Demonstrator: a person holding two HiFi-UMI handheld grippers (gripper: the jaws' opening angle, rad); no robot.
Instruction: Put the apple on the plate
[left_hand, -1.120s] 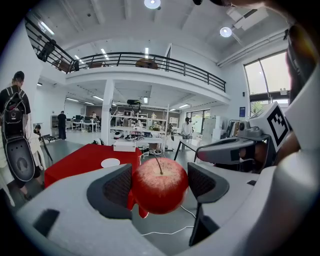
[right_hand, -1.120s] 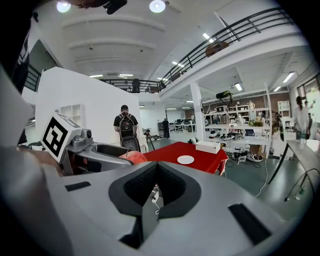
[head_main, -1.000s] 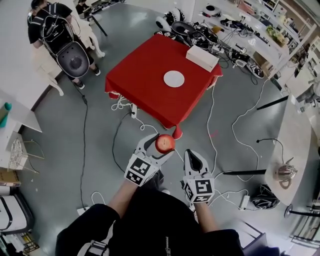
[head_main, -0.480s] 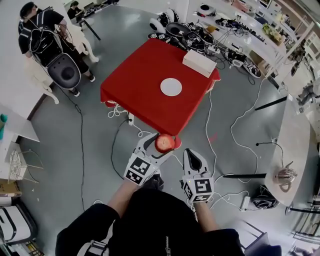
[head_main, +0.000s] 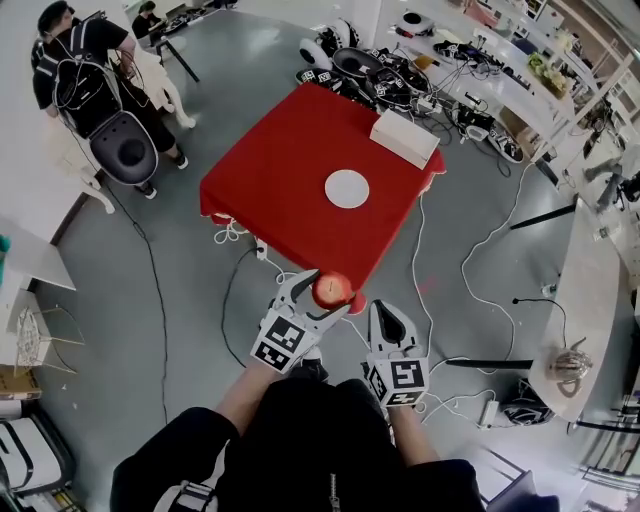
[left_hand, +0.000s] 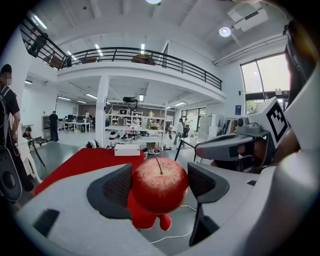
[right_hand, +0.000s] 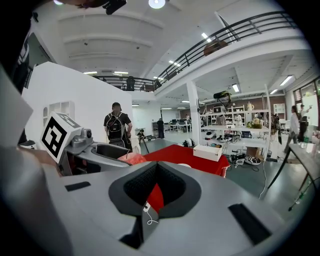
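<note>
Pickup looks done: the left gripper (head_main: 322, 292) is clamped on the round red apple (left_hand: 159, 184), off the near corner of the red-clothed square table (head_main: 275, 175). The round white plate (head_main: 347, 188) on that table is bare, so the carry and placing remain. The right gripper (head_main: 385, 318) has its jaws together, empty

One apple (head_main: 331, 290), one plate (head_main: 347, 188), one box (head_main: 404, 138).

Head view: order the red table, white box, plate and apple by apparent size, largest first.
1. table
2. box
3. plate and apple: about alike; the apple is nearer the camera, so I leave them unranked.
</note>
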